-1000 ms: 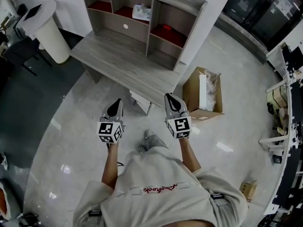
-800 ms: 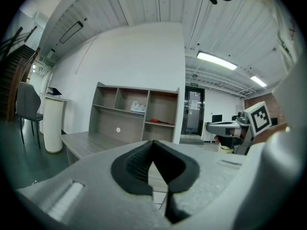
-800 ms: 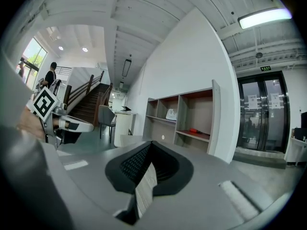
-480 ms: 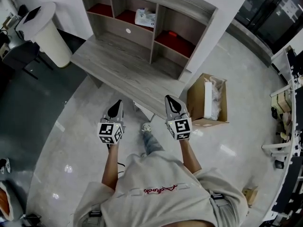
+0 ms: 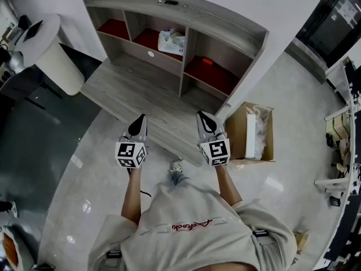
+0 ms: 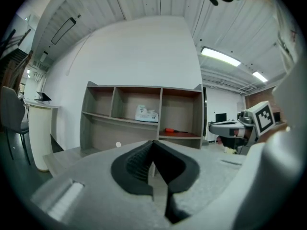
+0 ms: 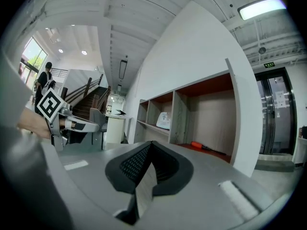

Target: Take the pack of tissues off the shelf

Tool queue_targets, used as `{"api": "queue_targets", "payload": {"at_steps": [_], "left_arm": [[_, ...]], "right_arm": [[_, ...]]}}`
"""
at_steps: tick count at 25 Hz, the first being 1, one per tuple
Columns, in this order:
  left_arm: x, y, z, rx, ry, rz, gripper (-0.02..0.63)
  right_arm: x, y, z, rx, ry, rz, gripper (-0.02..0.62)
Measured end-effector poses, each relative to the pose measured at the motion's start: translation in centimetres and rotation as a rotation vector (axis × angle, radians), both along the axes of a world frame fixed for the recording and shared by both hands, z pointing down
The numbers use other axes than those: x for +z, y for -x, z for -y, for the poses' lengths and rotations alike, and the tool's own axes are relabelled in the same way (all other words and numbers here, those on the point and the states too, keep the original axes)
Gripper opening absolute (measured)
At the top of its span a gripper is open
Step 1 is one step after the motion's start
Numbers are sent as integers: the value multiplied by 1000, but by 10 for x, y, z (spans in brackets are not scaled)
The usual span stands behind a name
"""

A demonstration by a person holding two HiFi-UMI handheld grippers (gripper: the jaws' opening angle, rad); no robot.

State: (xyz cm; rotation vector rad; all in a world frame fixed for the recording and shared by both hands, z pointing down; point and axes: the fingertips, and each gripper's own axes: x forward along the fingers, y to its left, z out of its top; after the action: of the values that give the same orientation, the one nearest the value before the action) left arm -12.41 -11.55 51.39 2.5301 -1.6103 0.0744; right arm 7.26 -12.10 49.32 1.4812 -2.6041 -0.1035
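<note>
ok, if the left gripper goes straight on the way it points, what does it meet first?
Likely the shelf unit, middle compartment: the shut tips of the left gripper line up just under the pack of tissues. Nothing shows in between; pack or ledge first, I can't tell.

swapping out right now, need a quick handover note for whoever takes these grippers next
Left gripper: fingers together, empty.
Right gripper: fingers together, empty.
Both are held out toward the desk, well short of the shelf.
Pack of tissues: in the shelf's middle compartment, untouched.
A red screwdriver lies in the right compartment; not part of the job.
Done: nothing yet.
Left: reach in, open one gripper, grip the pack and bring it out.
</note>
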Motion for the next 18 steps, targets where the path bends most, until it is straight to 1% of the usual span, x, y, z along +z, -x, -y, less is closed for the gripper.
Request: {"api": "queue_targets", "payload": {"at_steps": [4,9,13,18], "left_arm": [[-10,-2,52,7,-11,8,-1],[-10,-7,105,14,-7,19,0],[-9,-15,135,27,0,28,-1],[-10,-21,159,43,5,39,-1]], "right_arm": [[-3,2,47,-6,-1,6,6],[7,4,88,-16,24,7,6],[22,0,108,-11,58,8,6],[36,-2,123,-3,91,16,6]]}}
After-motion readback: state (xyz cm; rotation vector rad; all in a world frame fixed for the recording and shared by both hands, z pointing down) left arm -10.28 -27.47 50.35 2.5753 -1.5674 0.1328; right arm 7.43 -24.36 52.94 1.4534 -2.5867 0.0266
